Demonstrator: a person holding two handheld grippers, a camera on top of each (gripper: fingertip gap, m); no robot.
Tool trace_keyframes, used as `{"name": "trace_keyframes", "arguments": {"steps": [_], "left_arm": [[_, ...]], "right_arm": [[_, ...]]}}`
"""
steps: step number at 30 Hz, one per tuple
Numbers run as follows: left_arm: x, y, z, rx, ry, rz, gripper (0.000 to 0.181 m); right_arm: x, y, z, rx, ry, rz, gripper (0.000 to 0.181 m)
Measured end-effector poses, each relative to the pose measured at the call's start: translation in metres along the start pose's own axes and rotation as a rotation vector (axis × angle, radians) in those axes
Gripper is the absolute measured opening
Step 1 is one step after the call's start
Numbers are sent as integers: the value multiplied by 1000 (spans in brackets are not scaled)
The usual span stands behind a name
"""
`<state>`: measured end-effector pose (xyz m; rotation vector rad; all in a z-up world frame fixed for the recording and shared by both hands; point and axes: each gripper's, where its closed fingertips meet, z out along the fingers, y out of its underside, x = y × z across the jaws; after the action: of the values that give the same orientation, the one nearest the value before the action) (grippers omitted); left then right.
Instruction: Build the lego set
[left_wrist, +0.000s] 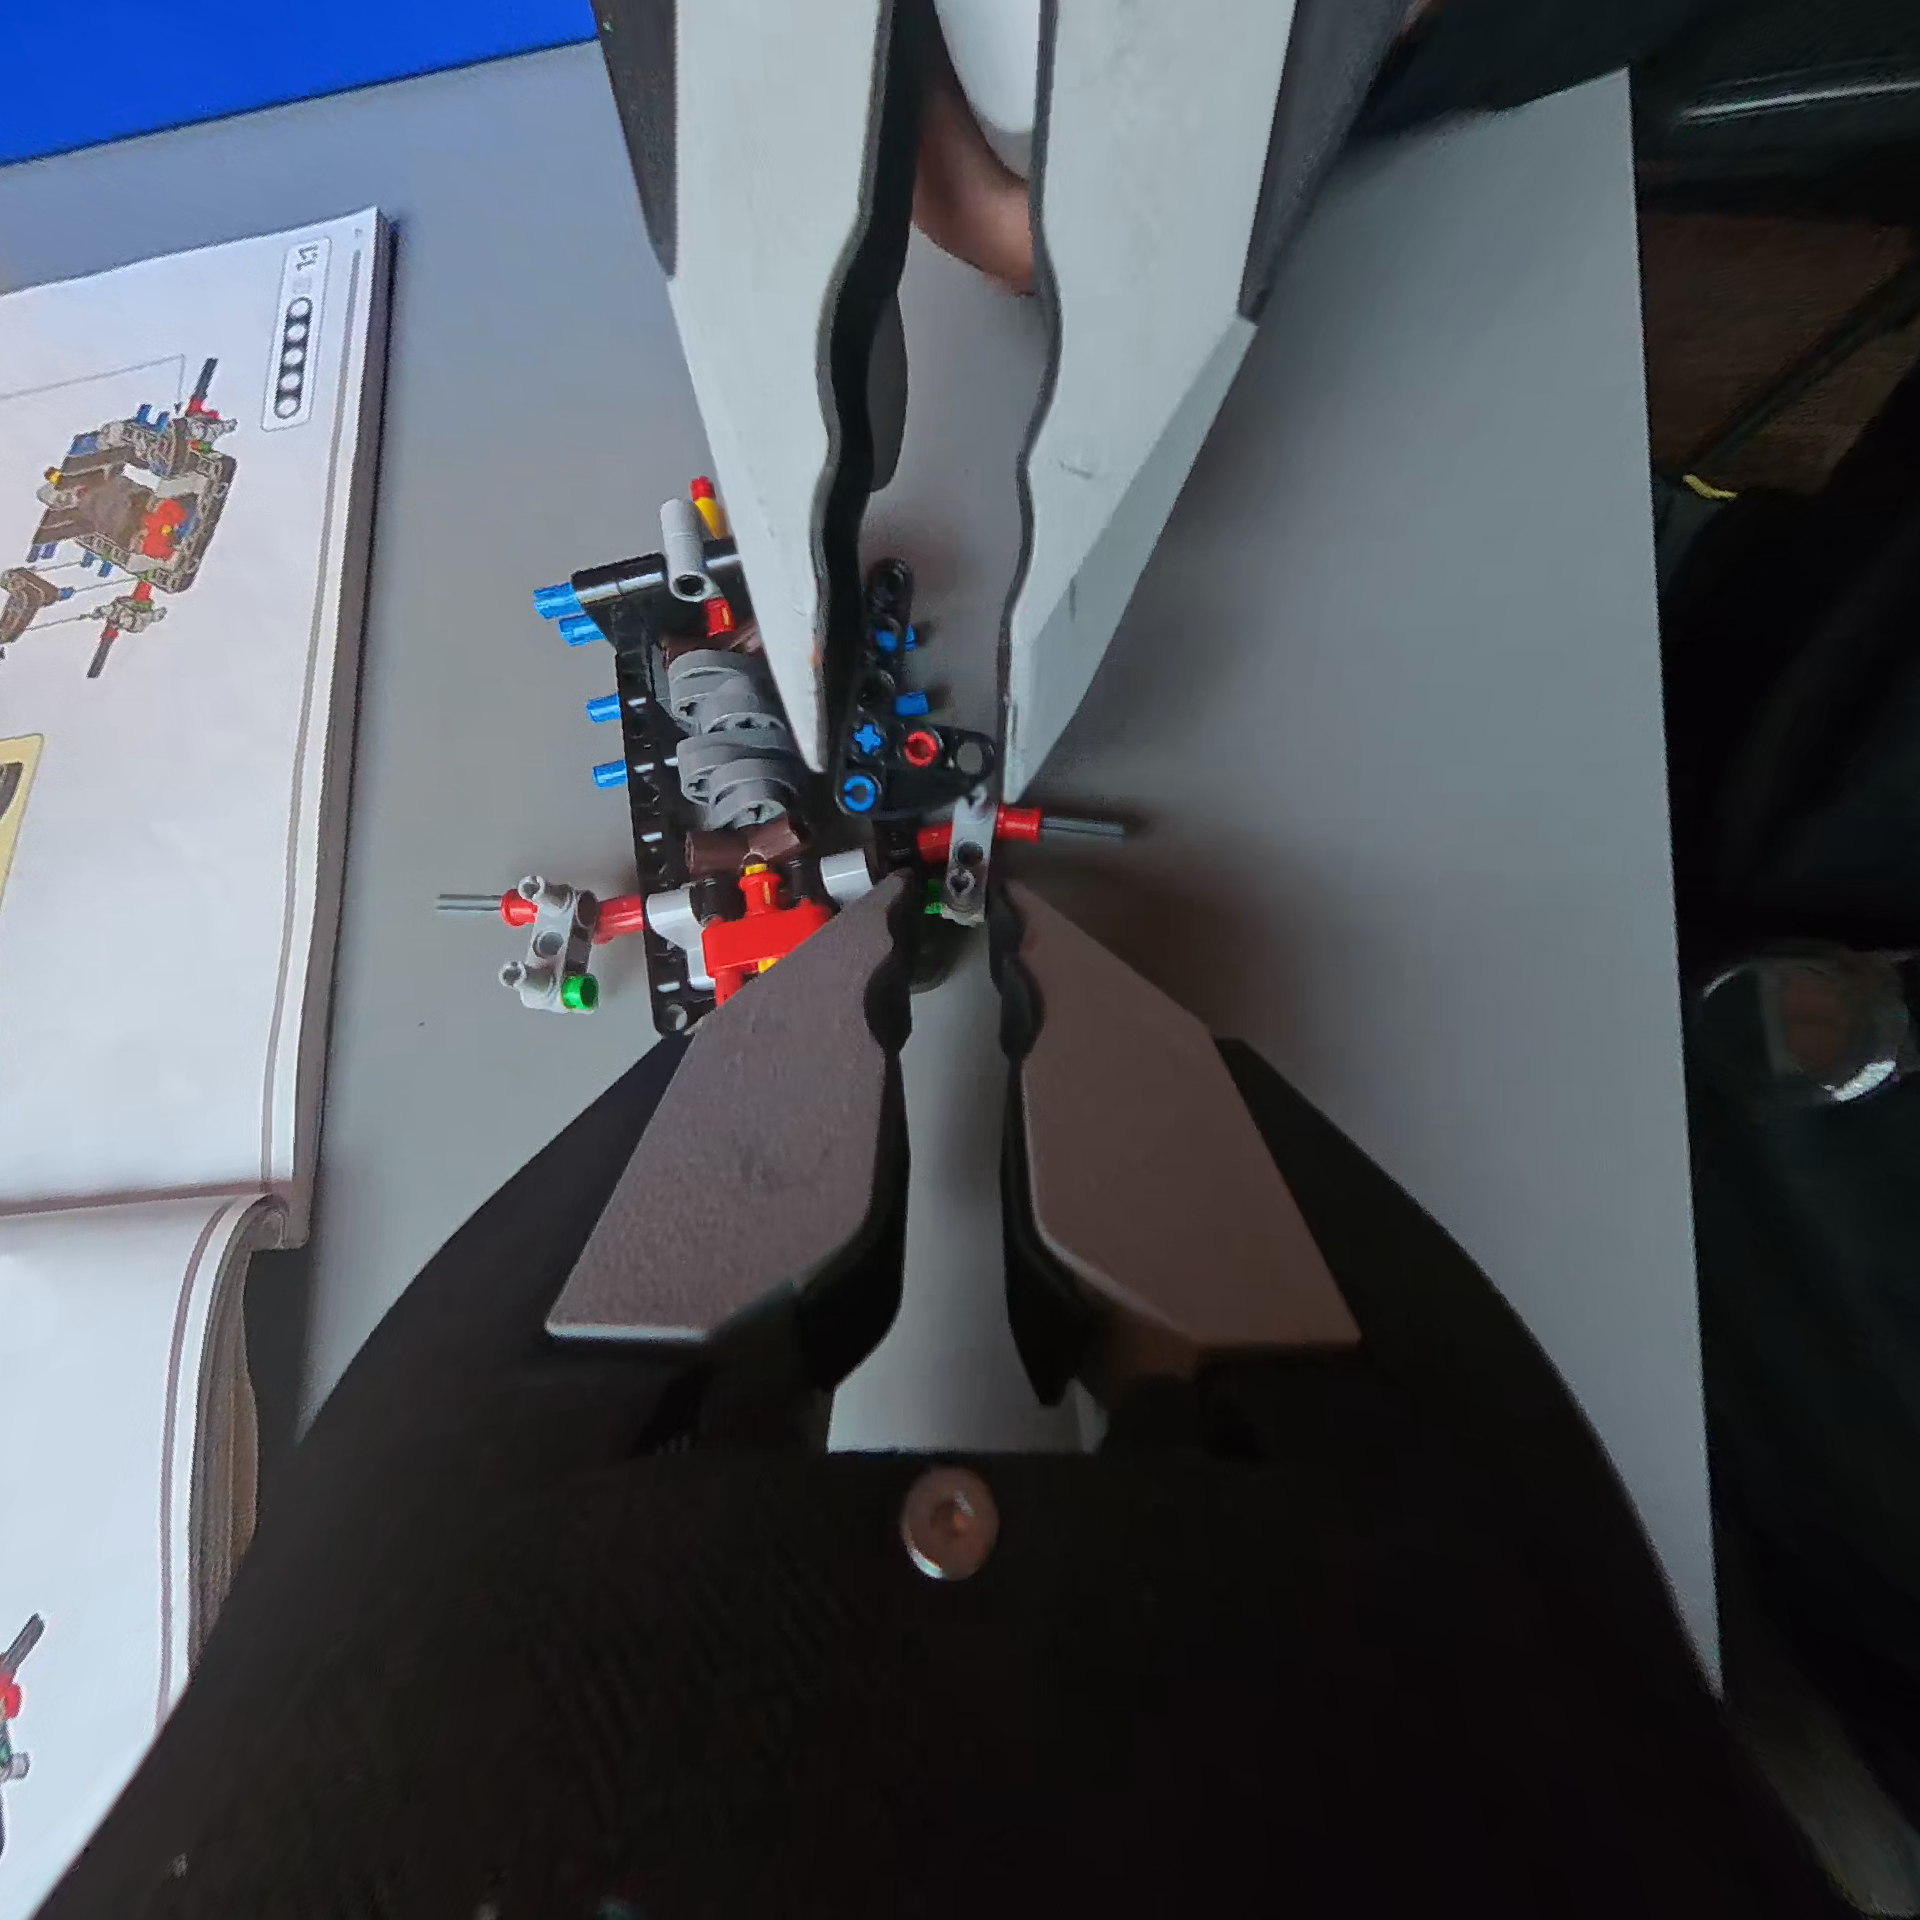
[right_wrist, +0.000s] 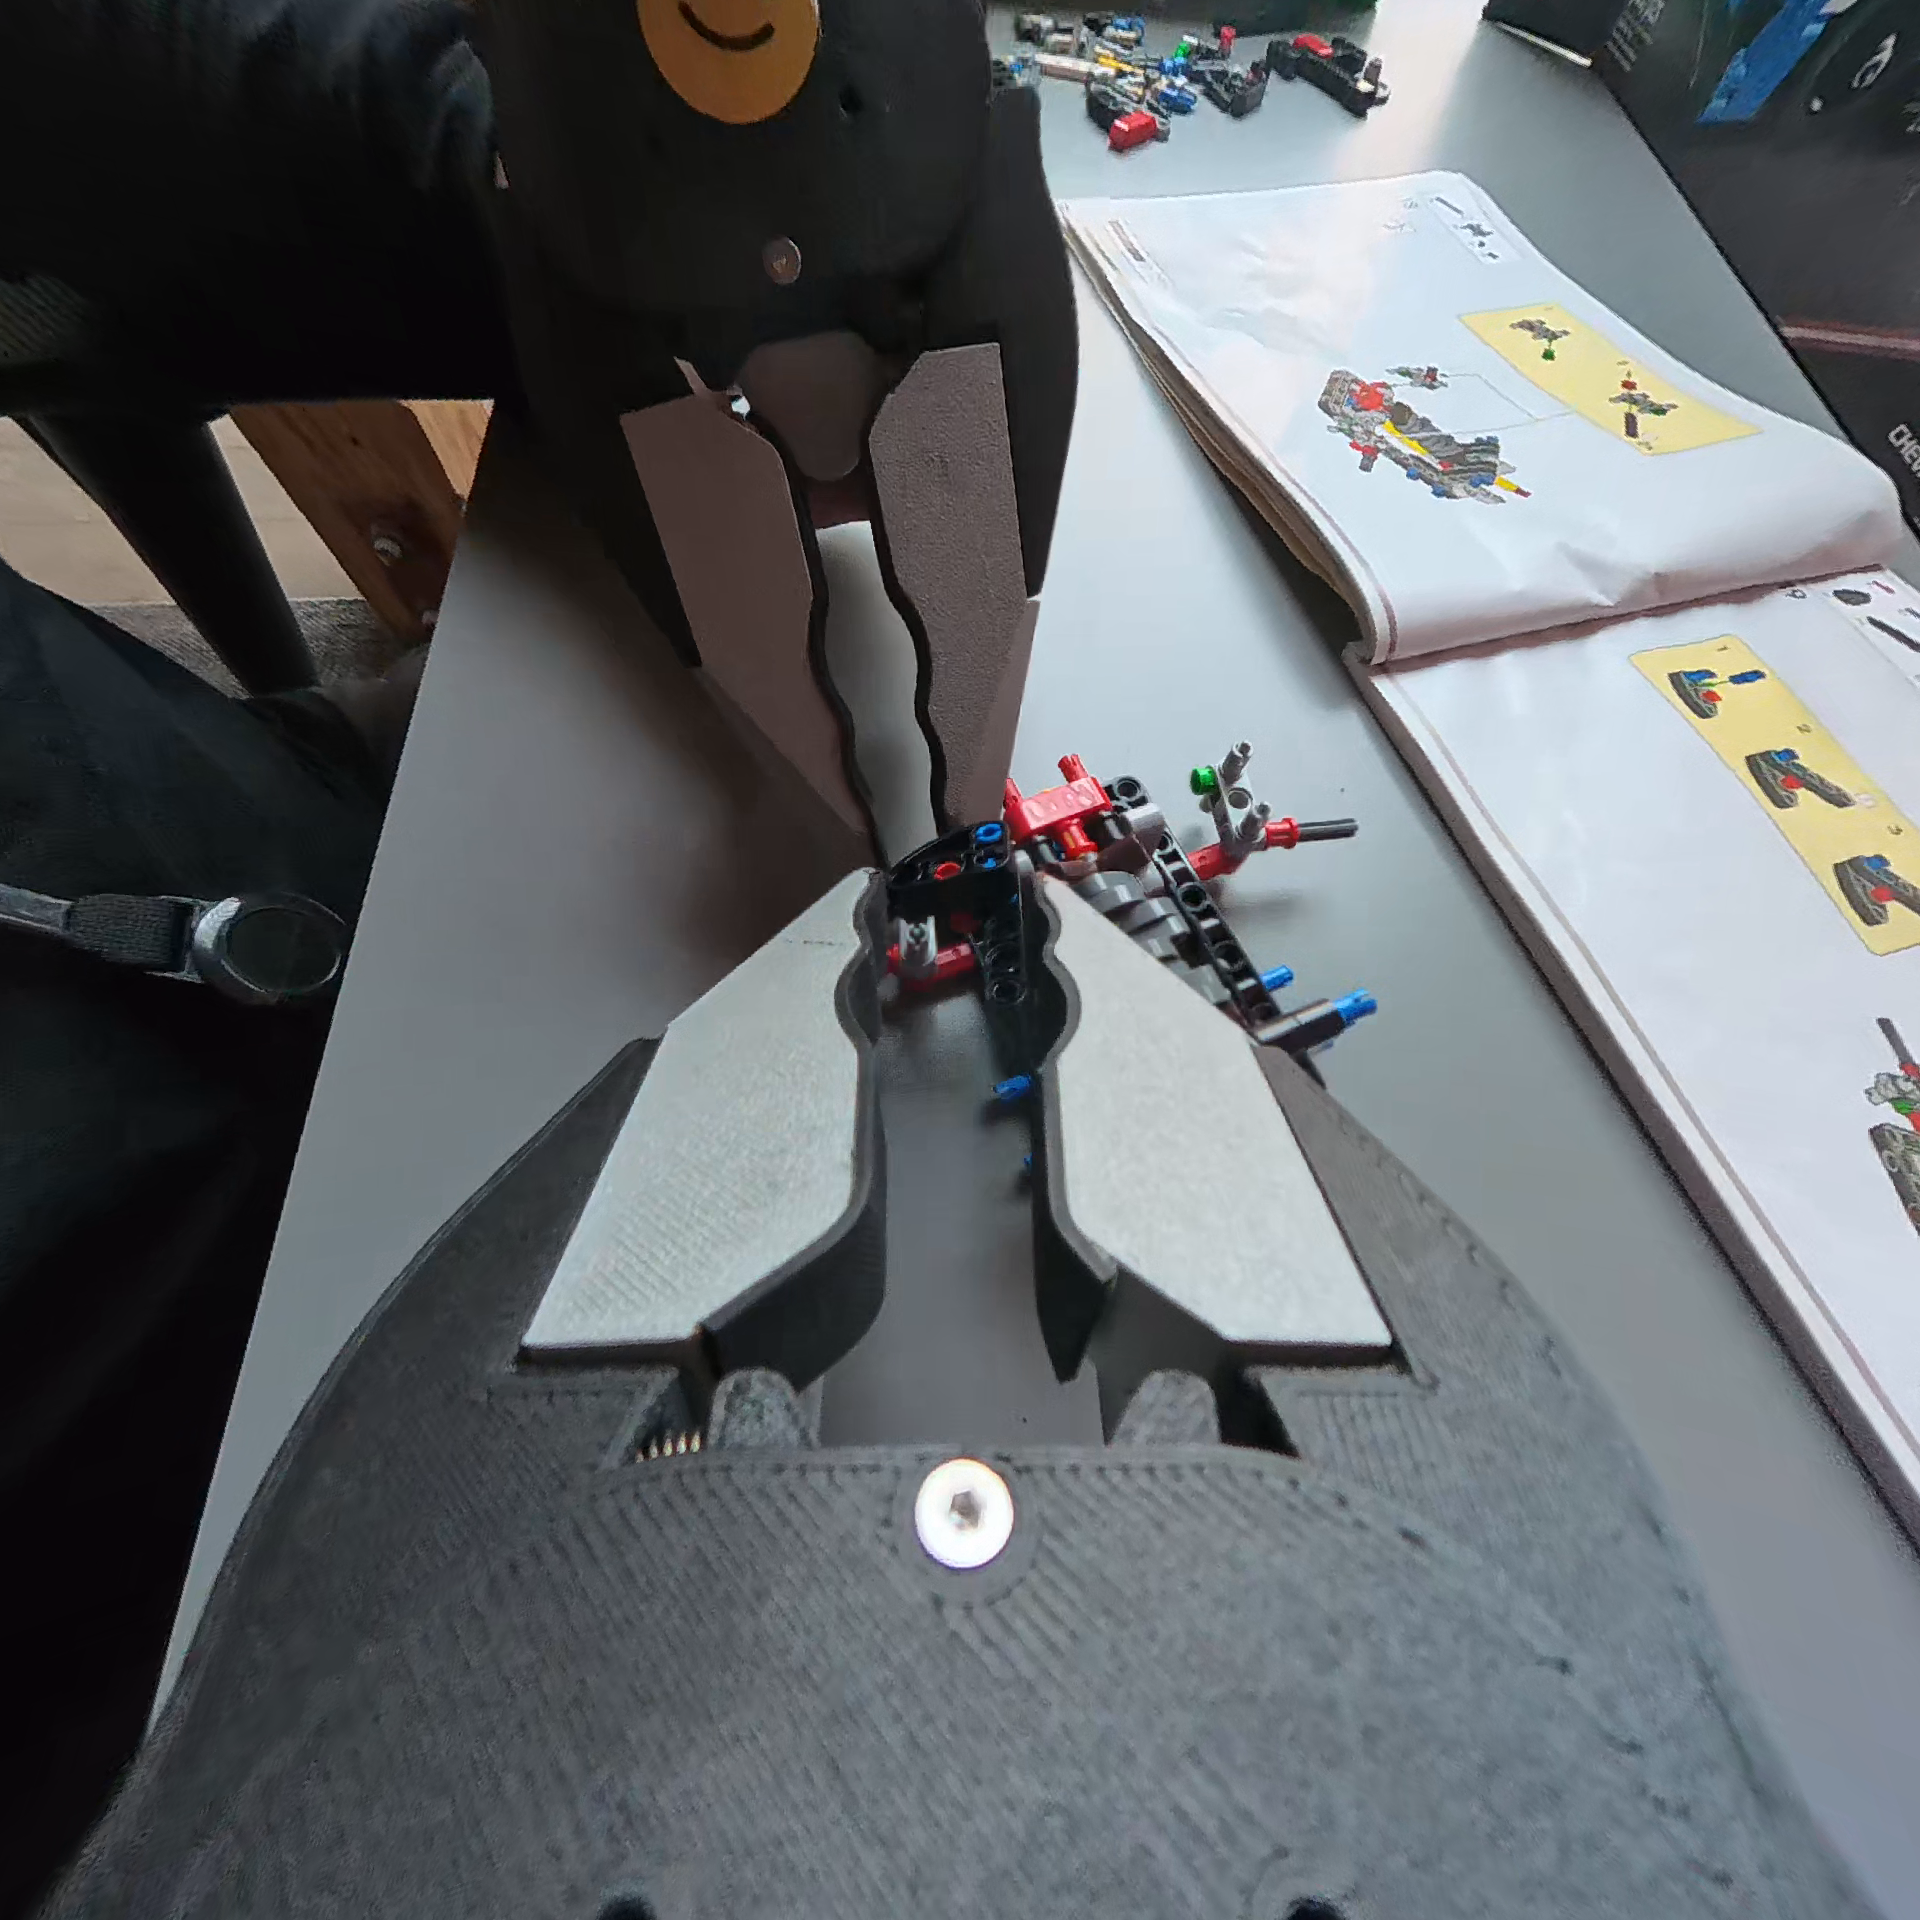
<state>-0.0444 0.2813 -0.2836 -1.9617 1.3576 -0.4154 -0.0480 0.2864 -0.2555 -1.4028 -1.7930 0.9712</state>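
Gripping a black lego beam piece (right_wrist: 977, 914) with blue and red pins: right gripper (right_wrist: 961, 940), fingers closed onto its sides. Left gripper (left_wrist: 951, 914): dark fingers pinched on a small grey connector (left_wrist: 968, 857) at the near end of the lego assembly (left_wrist: 717, 790); the two grippers meet tip to tip. Assembly: black frame, grey gears, red block, blue pins, resting on the grey table (left_wrist: 1351, 727) directly beneath both grippers. Open instruction booklet (right_wrist: 1558, 468) lies beside it. Loose lego parts (right_wrist: 1195, 73) sit well apart at the table's far end.
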Motion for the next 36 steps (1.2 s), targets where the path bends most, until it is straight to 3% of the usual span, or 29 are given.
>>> {"name": "trace_keyframes", "arguments": {"steps": [12, 22, 32, 36], "left_arm": [[2, 4, -4, 23, -52, -27, 9], [2, 4, -4, 42, -55, 89, 8], [1, 5, -6, 68, -56, 85, 9], [0, 6, -5, 63, -92, 117, 9]], "right_arm": [[-1, 14, 11, -96, 131, -87, 21], [-3, 13, 11, -118, 74, -117, 21], [-4, 12, 14, -173, -20, -19, 20], [-2, 12, 14, -214, 1, -77, 21]]}}
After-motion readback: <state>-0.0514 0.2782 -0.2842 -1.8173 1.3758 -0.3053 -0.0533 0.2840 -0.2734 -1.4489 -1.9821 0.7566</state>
